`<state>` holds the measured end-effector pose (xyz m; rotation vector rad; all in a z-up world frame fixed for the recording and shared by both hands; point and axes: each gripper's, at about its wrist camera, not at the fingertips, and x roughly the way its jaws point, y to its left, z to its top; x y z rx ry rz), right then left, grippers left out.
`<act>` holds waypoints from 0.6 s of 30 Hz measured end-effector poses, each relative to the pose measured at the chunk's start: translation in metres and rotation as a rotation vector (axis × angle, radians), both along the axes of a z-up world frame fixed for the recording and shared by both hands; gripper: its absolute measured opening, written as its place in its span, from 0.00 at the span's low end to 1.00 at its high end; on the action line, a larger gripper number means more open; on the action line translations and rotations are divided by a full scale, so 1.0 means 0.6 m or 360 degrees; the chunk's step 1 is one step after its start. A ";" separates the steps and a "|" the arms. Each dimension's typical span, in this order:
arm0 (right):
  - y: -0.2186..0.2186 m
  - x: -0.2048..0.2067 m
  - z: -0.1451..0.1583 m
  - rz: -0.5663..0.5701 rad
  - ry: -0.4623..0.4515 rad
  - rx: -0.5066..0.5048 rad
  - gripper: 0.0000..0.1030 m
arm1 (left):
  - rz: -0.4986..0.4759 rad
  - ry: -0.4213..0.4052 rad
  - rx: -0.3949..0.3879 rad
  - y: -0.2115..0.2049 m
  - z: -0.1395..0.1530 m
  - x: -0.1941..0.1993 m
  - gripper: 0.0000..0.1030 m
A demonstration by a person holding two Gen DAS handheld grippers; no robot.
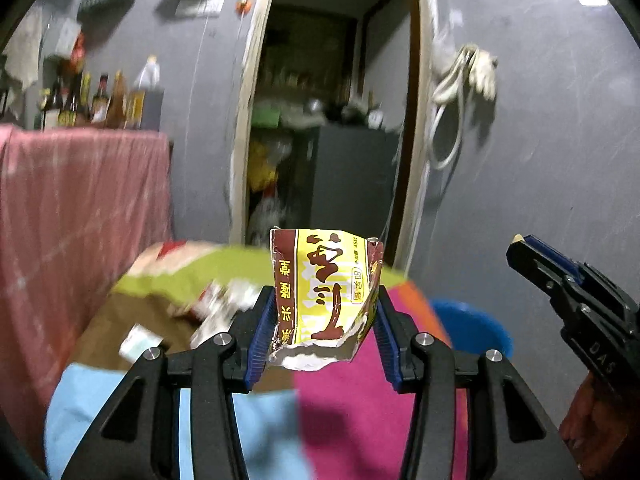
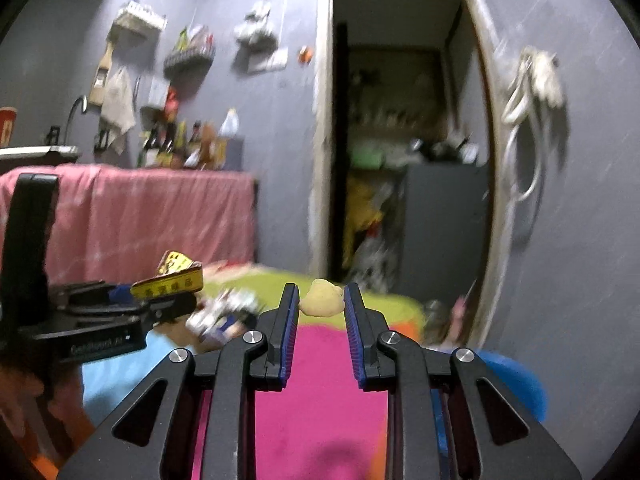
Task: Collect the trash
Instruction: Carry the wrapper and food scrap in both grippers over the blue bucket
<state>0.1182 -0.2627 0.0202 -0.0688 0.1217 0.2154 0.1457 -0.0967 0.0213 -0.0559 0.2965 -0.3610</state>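
A torn brown-and-yellow carton (image 1: 324,292) stands upright between the blue pads of my left gripper (image 1: 324,298), which is shut on it above the table. From the right wrist view the same carton (image 2: 176,278) shows at the left in the left gripper (image 2: 168,300). My right gripper (image 2: 322,294) is shut on a small tan scrap (image 2: 322,300) pinched at its fingertips. In the left wrist view the right gripper (image 1: 520,246) is at the right edge, level with the left one. More wrappers (image 1: 216,308) lie blurred on the multicoloured tablecloth (image 1: 360,400).
A blue bucket (image 1: 476,332) sits below the table's far right corner, also seen as the bucket (image 2: 516,376). A pink-draped counter (image 1: 80,200) with bottles (image 1: 100,100) stands to the left. An open doorway (image 1: 328,120) is straight ahead. A white cable (image 1: 460,92) hangs on the grey wall.
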 end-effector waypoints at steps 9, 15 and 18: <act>-0.102 -0.004 0.042 -0.0248 -0.0255 -0.0017 0.20 | -0.0031 -0.0284 -0.0163 -0.109 0.054 0.001 0.41; -0.183 0.014 0.038 -0.0388 -0.0306 -0.0040 0.20 | -0.0086 -0.0264 -0.0196 -0.184 0.051 0.040 0.41; -0.215 0.027 0.028 -0.0432 -0.0317 -0.0048 0.20 | -0.0100 -0.0257 -0.0190 -0.220 0.041 0.058 0.41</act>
